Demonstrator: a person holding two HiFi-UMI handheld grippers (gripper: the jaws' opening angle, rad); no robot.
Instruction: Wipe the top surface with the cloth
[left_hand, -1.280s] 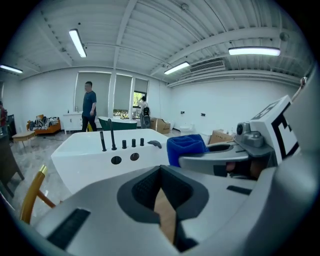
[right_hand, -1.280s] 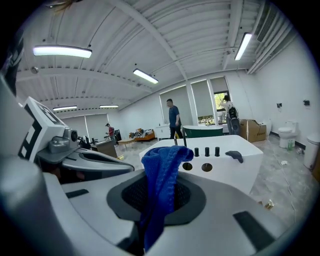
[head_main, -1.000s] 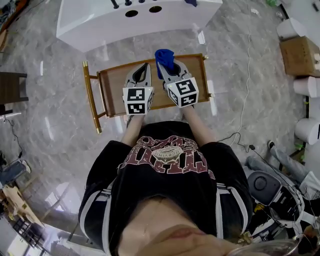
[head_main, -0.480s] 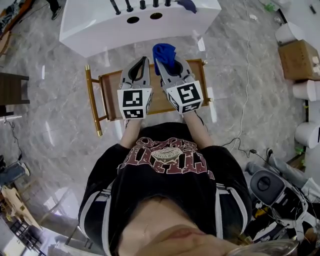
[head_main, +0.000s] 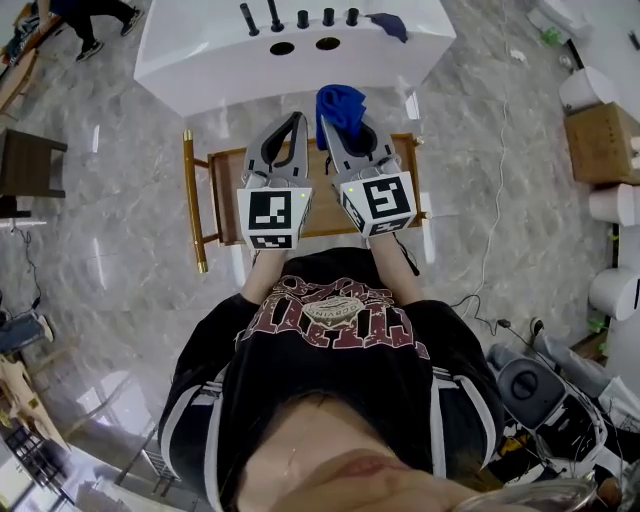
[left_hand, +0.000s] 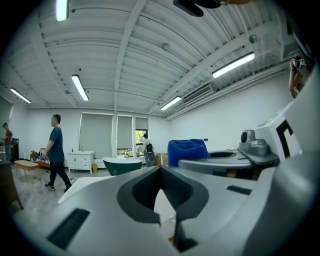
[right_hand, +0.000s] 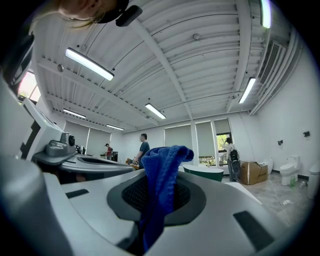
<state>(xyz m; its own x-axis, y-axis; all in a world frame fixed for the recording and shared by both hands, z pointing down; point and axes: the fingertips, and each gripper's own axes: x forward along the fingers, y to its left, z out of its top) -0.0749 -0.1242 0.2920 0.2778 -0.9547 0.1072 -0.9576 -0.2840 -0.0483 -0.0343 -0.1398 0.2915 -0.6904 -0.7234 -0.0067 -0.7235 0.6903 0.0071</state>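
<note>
In the head view both grippers are held side by side above a small wooden table (head_main: 228, 190) with a gold frame. My right gripper (head_main: 340, 125) is shut on a blue cloth (head_main: 341, 103), which bunches out past its tips over the table's far edge. In the right gripper view the cloth (right_hand: 162, 170) hangs between the jaws of that gripper (right_hand: 160, 200). My left gripper (head_main: 297, 120) is shut with nothing in it; its tips meet in the left gripper view (left_hand: 160, 169). Both gripper views look level across the room, so the table top is hidden there.
A white unit (head_main: 200, 55) with round holes and black pegs stands just beyond the table, with a dark blue item (head_main: 390, 25) on it. A dark stool (head_main: 25, 170) is left; a cardboard box (head_main: 600, 140), white rolls and a floor cable (head_main: 490, 200) are right. People walk in the background (left_hand: 55, 150).
Both grippers have risen and moved forward together, so the cloth now sits past the table's far edge, nearer the white unit. The right gripper's hold on the cloth is unchanged.
</note>
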